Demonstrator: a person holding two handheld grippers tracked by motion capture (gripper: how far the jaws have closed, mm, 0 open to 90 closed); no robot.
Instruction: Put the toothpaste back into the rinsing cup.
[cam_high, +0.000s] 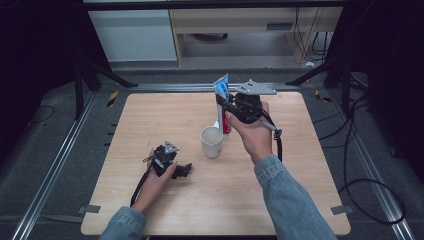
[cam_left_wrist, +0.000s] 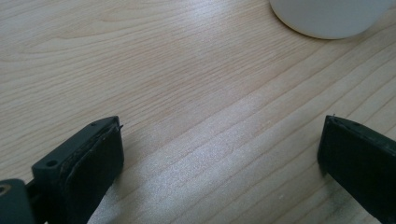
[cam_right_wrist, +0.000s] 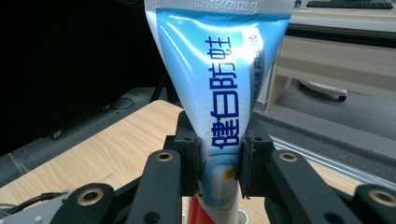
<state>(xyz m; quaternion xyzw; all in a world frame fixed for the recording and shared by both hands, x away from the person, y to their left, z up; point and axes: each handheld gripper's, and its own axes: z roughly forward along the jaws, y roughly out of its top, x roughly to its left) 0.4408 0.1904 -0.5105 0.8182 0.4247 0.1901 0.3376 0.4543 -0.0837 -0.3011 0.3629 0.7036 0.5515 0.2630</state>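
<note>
A blue, white and red toothpaste tube (cam_high: 223, 102) stands nearly upright above the table, cap end down, just behind a white cup (cam_high: 211, 141). My right gripper (cam_high: 227, 106) is shut on the tube; in the right gripper view both pads press the toothpaste tube (cam_right_wrist: 224, 93) at its lower part, and its flat crimped end points up. My left gripper (cam_high: 186, 170) rests low on the wooden table (cam_high: 150, 115) at front left, jaws wide open with nothing between them. The left gripper view shows bare wood between the fingertips (cam_left_wrist: 100, 154) and the white cup (cam_left_wrist: 329, 16) beyond.
The wooden table's right half and near edge hold nothing else. A metal frame and cables run around the table on the grey floor. Cabinets stand behind the far edge.
</note>
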